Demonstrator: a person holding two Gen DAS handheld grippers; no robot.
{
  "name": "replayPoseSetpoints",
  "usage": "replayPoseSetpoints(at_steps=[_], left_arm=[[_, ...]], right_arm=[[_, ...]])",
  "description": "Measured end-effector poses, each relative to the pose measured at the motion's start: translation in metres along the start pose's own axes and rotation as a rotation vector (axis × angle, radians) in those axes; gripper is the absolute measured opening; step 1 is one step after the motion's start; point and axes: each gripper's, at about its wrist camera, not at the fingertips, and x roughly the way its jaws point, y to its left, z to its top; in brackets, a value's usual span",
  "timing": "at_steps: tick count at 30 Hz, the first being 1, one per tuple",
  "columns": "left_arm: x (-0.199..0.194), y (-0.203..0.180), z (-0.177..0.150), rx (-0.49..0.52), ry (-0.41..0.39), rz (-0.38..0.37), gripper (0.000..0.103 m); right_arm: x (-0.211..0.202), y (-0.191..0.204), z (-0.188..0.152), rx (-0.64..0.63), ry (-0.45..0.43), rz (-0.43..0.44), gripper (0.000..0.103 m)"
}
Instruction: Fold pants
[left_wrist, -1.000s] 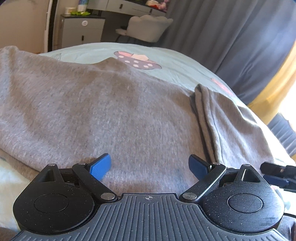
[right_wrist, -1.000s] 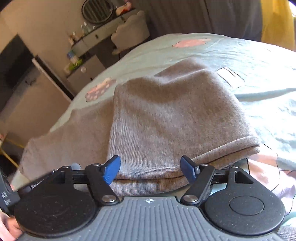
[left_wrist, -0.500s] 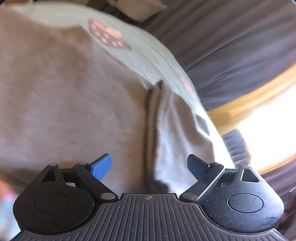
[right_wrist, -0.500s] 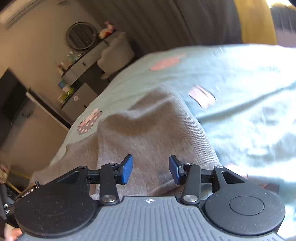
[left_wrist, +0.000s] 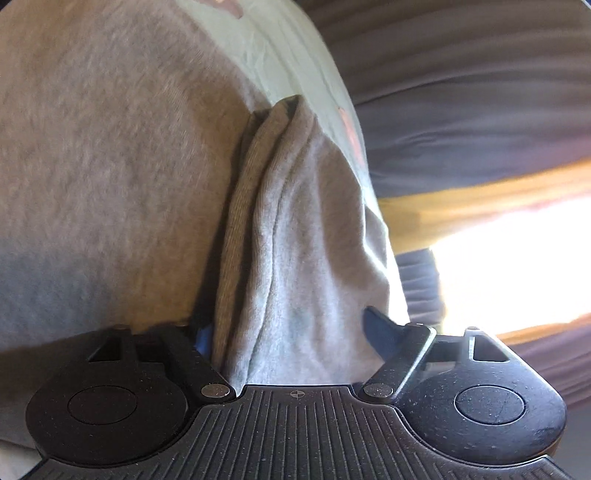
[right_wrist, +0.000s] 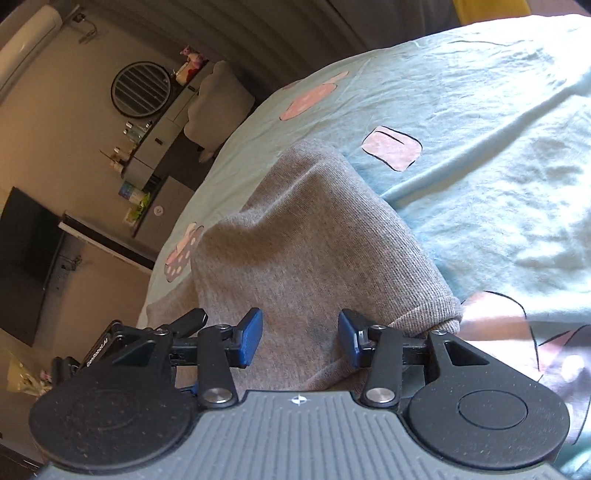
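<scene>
Grey pants lie spread on a pale green bed sheet. A raised fold of them runs straight into my left gripper. Its jaws are closing with that fold between them, and the left pad is mostly hidden behind the cloth. In the right wrist view the folded leg end of the pants reaches toward the camera, its hem at the right. My right gripper stands over it. Its jaws are opening slightly, with flat grey cloth between the blue pads.
Dark grey curtains, a yellow curtain and a glaring window lie beyond the bed edge. Left of the bed stand a desk with a padded chair, a round mirror, a cabinet and a dark screen. Bare patterned sheet stretches to the right.
The left gripper rolled and swung right from the flat cloth onto the raised fold, and its jaws narrowed around it. The right gripper narrowed its jaws and rolled, staying over the leg end.
</scene>
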Motion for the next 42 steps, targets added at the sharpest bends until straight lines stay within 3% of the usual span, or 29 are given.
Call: replayPoseSetpoints(at_steps=[2, 3, 5, 8, 13, 19, 22, 26, 29, 34, 37, 42], left_arm=[[0.006, 0.007, -0.001, -0.06, 0.022, -0.025, 0.048], [0.009, 0.01, -0.003, -0.078, 0.026, -0.014, 0.042], [0.015, 0.012, -0.005, -0.087, 0.041, 0.023, 0.019], [0.012, 0.014, -0.005, -0.119, 0.034, 0.013, 0.016], [-0.009, -0.002, -0.004, -0.075, -0.025, 0.001, 0.014], [-0.046, -0.026, -0.002, -0.021, -0.096, -0.002, 0.014], [-0.07, -0.027, 0.001, 0.016, -0.122, 0.037, 0.014], [-0.095, -0.017, 0.002, 0.079, -0.166, 0.161, 0.015], [-0.109, 0.006, -0.001, 0.043, -0.189, 0.228, 0.021], [-0.117, 0.029, -0.013, -0.035, -0.223, 0.194, 0.032], [-0.116, 0.023, -0.016, -0.003, -0.232, 0.179, 0.045], [-0.116, 0.023, -0.019, 0.046, -0.227, 0.181, 0.047]], right_arm=[[-0.003, -0.002, 0.001, 0.023, -0.016, 0.033, 0.049], [-0.005, -0.004, 0.0, 0.034, -0.028, 0.052, 0.052], [-0.01, -0.008, 0.001, 0.06, -0.052, 0.076, 0.056], [-0.017, -0.011, 0.001, 0.093, -0.061, 0.098, 0.065], [-0.032, -0.008, -0.003, 0.081, -0.025, 0.118, 0.076], [-0.026, -0.016, -0.001, 0.115, 0.04, 0.082, 0.077], [-0.019, -0.019, 0.003, 0.15, 0.045, 0.079, 0.077], [-0.01, -0.026, 0.005, 0.195, 0.06, 0.069, 0.077], [-0.003, -0.028, 0.006, 0.208, 0.093, 0.081, 0.077], [0.01, -0.015, 0.005, 0.166, 0.149, 0.064, 0.078], [0.015, -0.011, 0.003, 0.173, 0.15, 0.058, 0.078], [0.022, -0.005, -0.004, 0.187, 0.191, 0.105, 0.078]])
